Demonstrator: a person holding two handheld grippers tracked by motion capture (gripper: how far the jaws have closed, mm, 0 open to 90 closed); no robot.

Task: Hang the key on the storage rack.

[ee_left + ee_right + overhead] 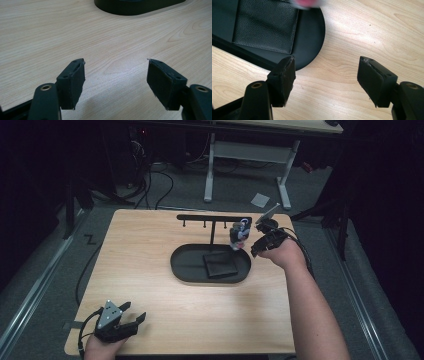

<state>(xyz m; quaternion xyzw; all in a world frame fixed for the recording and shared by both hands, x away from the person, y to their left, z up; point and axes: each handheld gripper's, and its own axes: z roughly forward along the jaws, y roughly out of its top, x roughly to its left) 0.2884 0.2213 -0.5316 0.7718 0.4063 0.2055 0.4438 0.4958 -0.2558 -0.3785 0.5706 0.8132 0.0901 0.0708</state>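
Observation:
A black oval tray point(182, 270) sits mid-table, with a thin black T-shaped rack point(212, 217) rising from its back rim. A black leather wallet point(220, 265) lies flat in the tray point(312, 47); its grained surface, the wallet point(265, 25), is sharp in the right gripper view. A small grey, white and pink trinket point(239, 234) hangs at the rack's right end and is a blur point(308, 3) at the top of the right gripper view. My right gripper point(257, 240) is open just right of the trinket, and its jaws point(327, 58) are empty. My left gripper point(135, 311) rests open at the front left corner.
Bare wood lies under the left gripper point(115, 61), with the tray's edge point(135, 8) farther ahead. Behind the wooden table point(150, 240) stand a white desk frame point(245, 155) and floor cables point(150, 185). Dark surroundings flank both sides.

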